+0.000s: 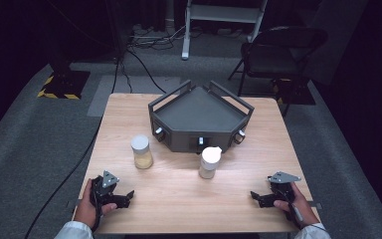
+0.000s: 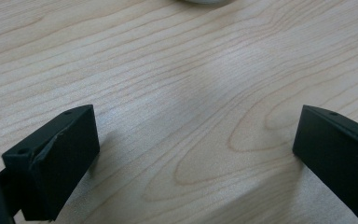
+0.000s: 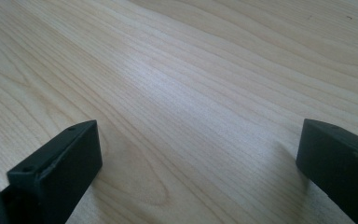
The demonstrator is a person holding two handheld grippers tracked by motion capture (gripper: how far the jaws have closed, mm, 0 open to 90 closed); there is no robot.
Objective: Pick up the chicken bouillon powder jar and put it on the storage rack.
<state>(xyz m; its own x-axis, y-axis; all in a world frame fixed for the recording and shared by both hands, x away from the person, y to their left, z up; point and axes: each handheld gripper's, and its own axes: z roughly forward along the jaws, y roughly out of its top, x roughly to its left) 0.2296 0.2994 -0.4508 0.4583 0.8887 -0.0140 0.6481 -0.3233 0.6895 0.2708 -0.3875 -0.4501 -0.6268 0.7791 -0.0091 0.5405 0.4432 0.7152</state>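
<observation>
Worktop (image 1: 179,199), pale wood; landmark: dark angular tray (image 1: 199,112) at its far middle.

Left gripper (image 1: 124,198): well in front of the tray, leftward, low over bare wood, jaws wide, empty.

Jar (image 1: 142,152), white lid, yellowish contents: just front-left of the tray. Risk: tall and narrow, topples if clipped by one jaw.

Bottle (image 1: 210,162), white, spouted cap: just before the tray's front face. Risk: could spill if knocked.

Right gripper (image 1: 257,196): well in front, rightward, jaws wide, empty.
</observation>
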